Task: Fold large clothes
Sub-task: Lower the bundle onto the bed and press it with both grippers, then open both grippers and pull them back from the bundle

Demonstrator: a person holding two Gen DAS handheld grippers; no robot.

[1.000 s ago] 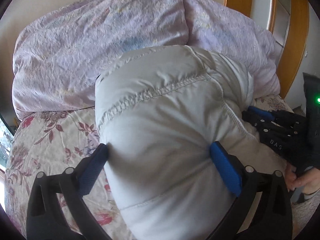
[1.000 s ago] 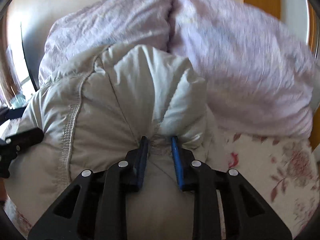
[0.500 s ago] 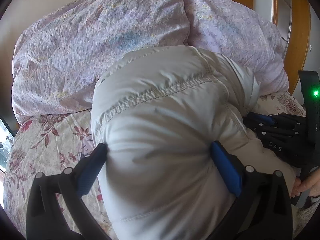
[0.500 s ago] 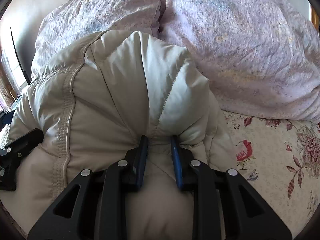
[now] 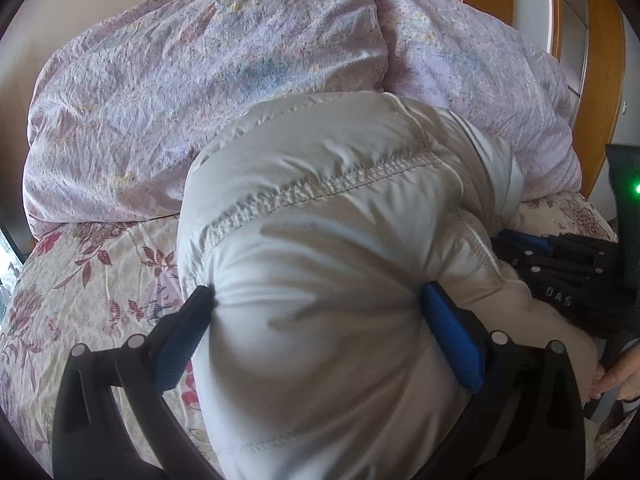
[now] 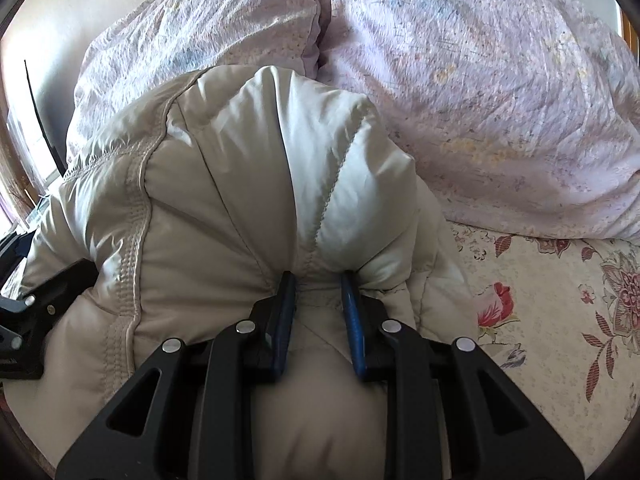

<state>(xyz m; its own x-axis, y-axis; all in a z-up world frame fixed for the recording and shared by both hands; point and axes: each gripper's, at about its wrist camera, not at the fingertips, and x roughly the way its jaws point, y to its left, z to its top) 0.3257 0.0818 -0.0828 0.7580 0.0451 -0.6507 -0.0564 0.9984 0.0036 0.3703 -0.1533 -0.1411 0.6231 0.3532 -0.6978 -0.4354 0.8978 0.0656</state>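
While the pale grey quilted puffer coat (image 5: 328, 264) lies bunched on the floral bedspread (image 5: 92, 276), its far end touching the lilac crinkled pillows (image 5: 200, 80), both tongs grip it. Left gripper (image 5: 316, 304): set wide, squeezing a thick roll. Right gripper (image 6: 318, 284): narrow, pinching a seam fold. Advised handling: carry both ends level; slippery padding may escape the wide hold.

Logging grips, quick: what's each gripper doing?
Left gripper: spread wide, clamping the jacket.
Right gripper: nearly closed, pinching the jacket.
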